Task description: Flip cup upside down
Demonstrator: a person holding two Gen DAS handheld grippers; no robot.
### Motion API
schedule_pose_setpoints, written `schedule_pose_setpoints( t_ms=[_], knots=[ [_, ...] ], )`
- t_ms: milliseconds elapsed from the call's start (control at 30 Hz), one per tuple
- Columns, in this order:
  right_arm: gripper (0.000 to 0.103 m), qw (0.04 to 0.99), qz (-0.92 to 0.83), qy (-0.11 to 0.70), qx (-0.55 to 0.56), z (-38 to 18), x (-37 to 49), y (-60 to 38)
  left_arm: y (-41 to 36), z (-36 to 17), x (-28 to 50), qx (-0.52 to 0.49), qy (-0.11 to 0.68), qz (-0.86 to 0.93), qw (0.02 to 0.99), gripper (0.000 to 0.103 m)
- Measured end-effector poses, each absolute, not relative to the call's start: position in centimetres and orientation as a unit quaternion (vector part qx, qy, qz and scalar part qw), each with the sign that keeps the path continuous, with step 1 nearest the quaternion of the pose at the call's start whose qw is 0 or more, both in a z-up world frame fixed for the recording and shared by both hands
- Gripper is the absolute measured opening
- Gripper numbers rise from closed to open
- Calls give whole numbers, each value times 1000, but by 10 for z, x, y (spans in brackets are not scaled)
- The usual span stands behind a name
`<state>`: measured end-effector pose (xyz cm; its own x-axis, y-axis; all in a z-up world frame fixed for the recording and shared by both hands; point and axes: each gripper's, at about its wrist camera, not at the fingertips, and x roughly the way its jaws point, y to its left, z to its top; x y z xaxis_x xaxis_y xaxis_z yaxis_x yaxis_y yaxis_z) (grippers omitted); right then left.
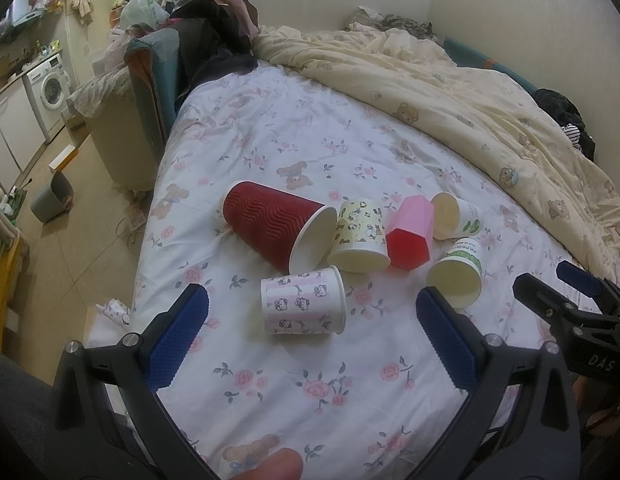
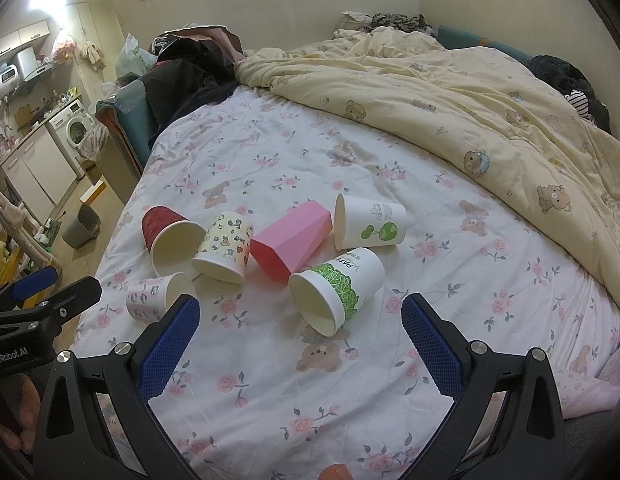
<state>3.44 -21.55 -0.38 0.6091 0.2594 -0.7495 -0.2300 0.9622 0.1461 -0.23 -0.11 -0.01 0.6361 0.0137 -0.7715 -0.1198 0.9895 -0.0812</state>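
Several cups lie on their sides on the flowered bed sheet (image 1: 310, 380). A pink-striped kitty cup (image 1: 303, 306) lies nearest my left gripper (image 1: 312, 316), which is open and empty just short of it. Behind are a red ribbed cup (image 1: 270, 220), a yellow cartoon cup (image 1: 360, 236), a pink faceted cup (image 1: 410, 232) and two white-and-green cups (image 1: 458, 274). My right gripper (image 2: 300, 320) is open and empty, just in front of the green-leaf cup (image 2: 336, 290). The kitty cup (image 2: 160, 296) lies to its left.
A cream bear-print quilt (image 2: 470, 100) is bunched along the far and right side of the bed. Dark clothes (image 1: 214, 40) pile at the head. The bed's left edge drops to a floor with a grey bin (image 1: 52, 196). The other gripper shows at each view's edge.
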Motion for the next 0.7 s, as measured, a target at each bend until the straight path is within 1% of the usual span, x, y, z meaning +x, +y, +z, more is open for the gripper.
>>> schedule_pose_setpoints(
  t_ms=[700],
  knots=[
    [103,895,137,424,18,-4,35,-214,2,-3,-3,-70,431,36,899,102]
  ],
)
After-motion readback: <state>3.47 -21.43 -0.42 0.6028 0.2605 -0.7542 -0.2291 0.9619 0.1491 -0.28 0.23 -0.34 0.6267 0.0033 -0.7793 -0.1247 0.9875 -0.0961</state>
